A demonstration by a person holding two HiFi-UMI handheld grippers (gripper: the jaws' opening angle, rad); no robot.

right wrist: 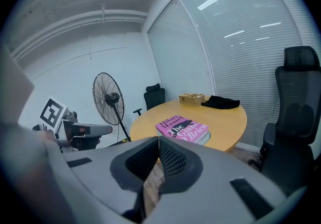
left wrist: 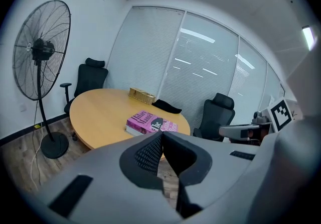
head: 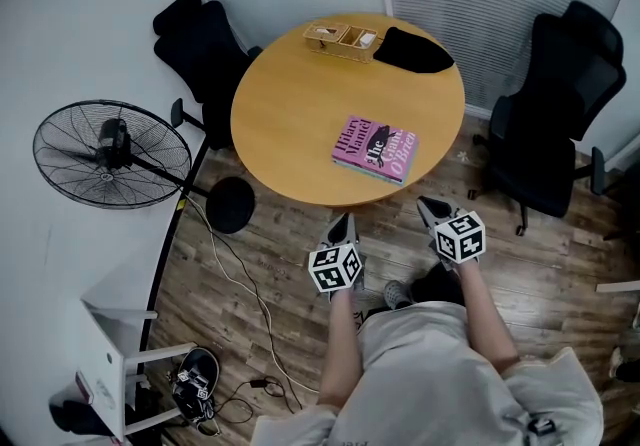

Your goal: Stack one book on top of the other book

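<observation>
— Left tool (head: 343, 226) and right tool (head: 432, 207): is anything held?

— Nothing is held. Each pair of jaws is seen pressed together and empty in its own view. Both tools are found low in the head view, just off the near rim of the table (head: 280, 124).

— Where are the books?

— A pink book (head: 375, 147) is seen right of centre in the head view, on the table's near right part. It lies flat on a lower book (right wrist: 205, 137), of which only a thin greenish edge and pale pages are shown. The stacking is judged to be done already.

— How would the pink book be expected to handle?

— It is judged stiff, flat and moderately heavy. Its cover looks smooth, so some slipping between the pads could be expected. A hold across the spine or a long edge, where the block is firmest, is judged best; a pinch on a corner might let it sag or fan open.

— And the other surfaces?

— The table is round with a smooth wood-toned top. At its far side, upper centre in the head view, a pale wooden box (head: 340, 37) with compartments is set beside a limp black cloth (head: 413, 51).
</observation>
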